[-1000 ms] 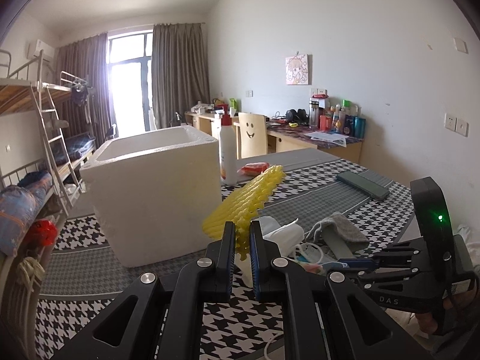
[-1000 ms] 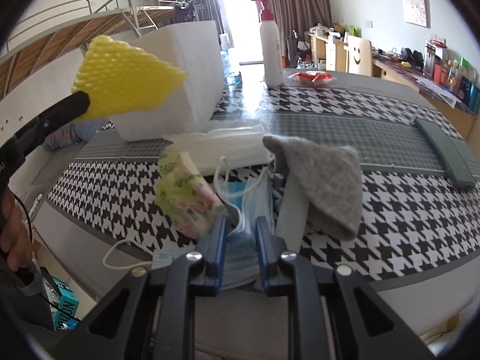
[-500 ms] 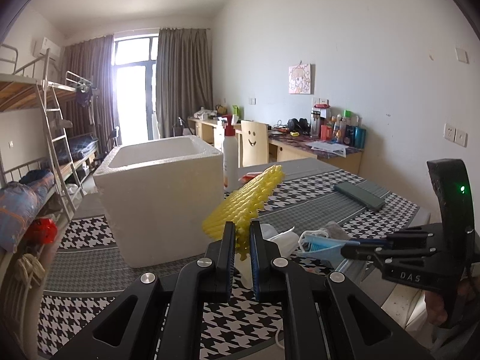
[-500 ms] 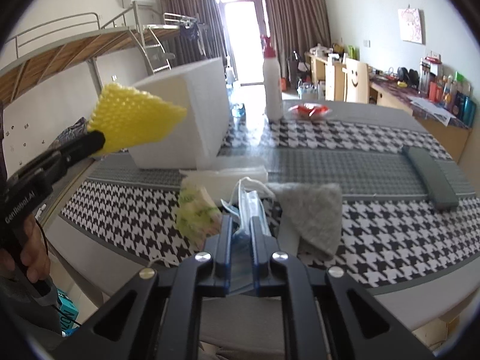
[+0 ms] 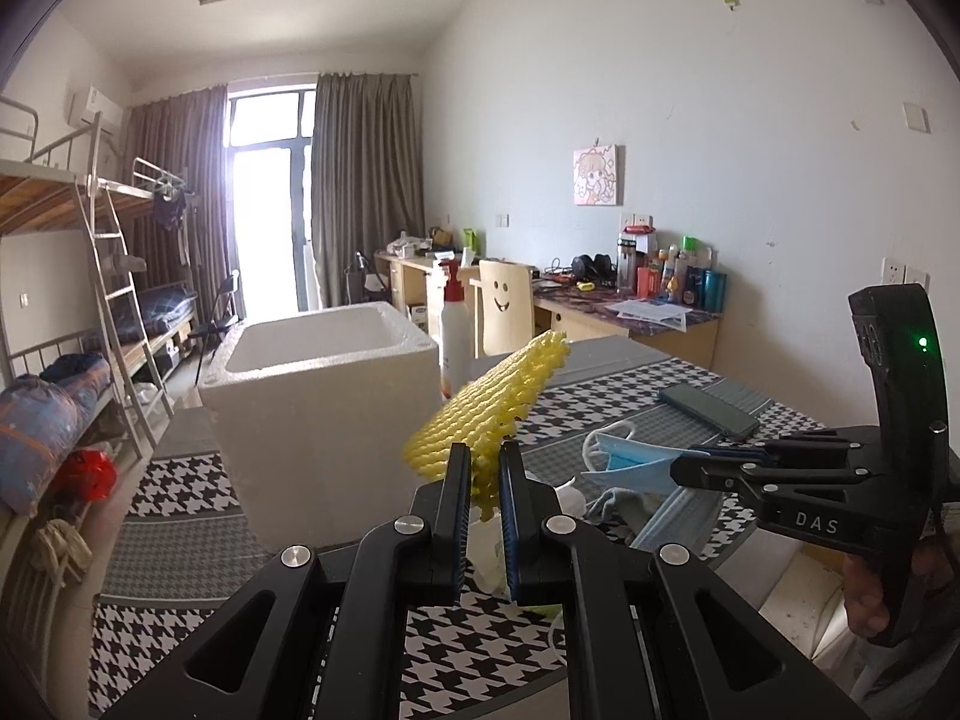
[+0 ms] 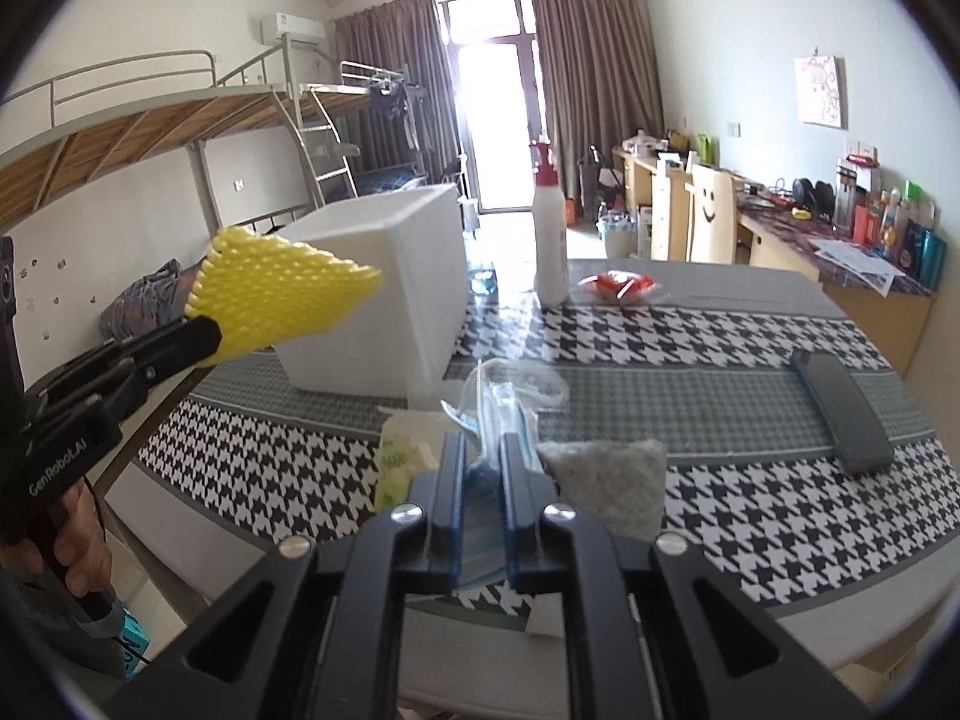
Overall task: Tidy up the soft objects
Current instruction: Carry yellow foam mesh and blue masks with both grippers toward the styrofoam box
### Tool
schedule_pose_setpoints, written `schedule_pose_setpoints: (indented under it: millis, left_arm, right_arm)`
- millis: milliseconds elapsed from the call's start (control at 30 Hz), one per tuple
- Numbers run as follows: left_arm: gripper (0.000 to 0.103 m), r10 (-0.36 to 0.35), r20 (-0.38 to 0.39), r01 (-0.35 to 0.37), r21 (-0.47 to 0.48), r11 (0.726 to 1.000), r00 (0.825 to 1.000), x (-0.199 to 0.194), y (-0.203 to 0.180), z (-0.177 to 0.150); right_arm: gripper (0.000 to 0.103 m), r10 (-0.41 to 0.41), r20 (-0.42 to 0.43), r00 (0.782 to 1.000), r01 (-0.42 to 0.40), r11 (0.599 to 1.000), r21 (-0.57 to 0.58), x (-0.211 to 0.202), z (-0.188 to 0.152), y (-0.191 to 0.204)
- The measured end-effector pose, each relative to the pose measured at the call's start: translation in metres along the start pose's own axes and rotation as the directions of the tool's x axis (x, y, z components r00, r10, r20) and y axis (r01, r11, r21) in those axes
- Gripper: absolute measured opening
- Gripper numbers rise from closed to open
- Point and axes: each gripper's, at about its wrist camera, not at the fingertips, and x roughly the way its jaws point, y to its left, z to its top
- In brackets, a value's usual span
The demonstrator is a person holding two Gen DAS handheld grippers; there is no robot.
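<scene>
Your left gripper [image 5: 480, 474] clamps a yellow foam net [image 5: 492, 408], raised beside the white foam box [image 5: 324, 402] at the desk's [image 6: 750, 360] left edge. Your right gripper [image 6: 483, 462] pinches a blue mask [image 5: 636, 462], lifted above the tissue pack [image 6: 402, 450] and grey cloth [image 6: 606, 480] near the front edge.

dorm rm, metal bunk beds [image 5: 90, 276], cluttered desks [image 5: 636, 312], curtained window [image 6: 492, 120]
</scene>
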Motion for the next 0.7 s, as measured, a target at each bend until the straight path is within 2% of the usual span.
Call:
schedule_pose_setpoints:
  millis: [700]
  left_arm:
    - [0.01,-0.013,0.058,0.012,0.021,1.0,0.998,0.003,0.001,0.023]
  right_arm:
    - [0.013,0.004,0.096,0.995,-0.004,1.0,-0.006,-0.009,0.031,-0.006]
